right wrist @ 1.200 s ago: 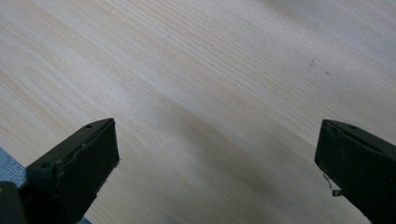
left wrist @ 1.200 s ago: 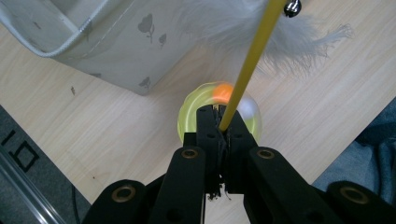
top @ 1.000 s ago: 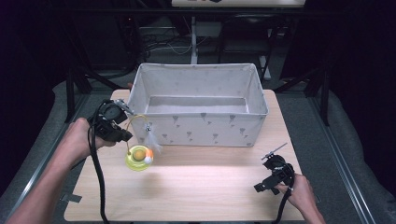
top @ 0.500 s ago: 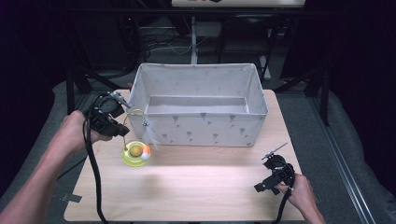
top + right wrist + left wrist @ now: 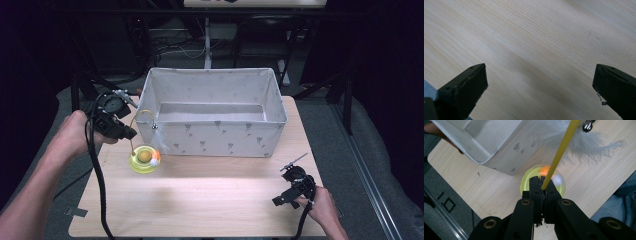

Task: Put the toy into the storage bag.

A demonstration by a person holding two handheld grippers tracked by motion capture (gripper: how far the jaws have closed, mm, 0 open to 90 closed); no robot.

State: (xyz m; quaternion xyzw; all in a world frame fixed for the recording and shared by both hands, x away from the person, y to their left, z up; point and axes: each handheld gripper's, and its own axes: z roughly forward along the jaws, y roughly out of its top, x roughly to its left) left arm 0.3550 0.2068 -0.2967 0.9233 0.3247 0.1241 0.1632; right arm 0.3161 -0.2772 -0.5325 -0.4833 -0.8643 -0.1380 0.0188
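Toy (image 5: 143,159) higher than before, left tongs (image 5: 131,134) clamped.

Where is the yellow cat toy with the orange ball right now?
In the high view, the yellow cat toy is at the table's left, before the fabric box's front-left corner, its wand clamped in the left hand-held gripper.

left gripper (image 5: 541,185): matte black, two flat jaws, brass-ringed pivot holes on its arms | cable: thick, black, trails off the table's near edge | right gripper (image 5: 539,87): black, blocky jaw tips, thin rod sticking from its top | forearms: bare, no sleeves
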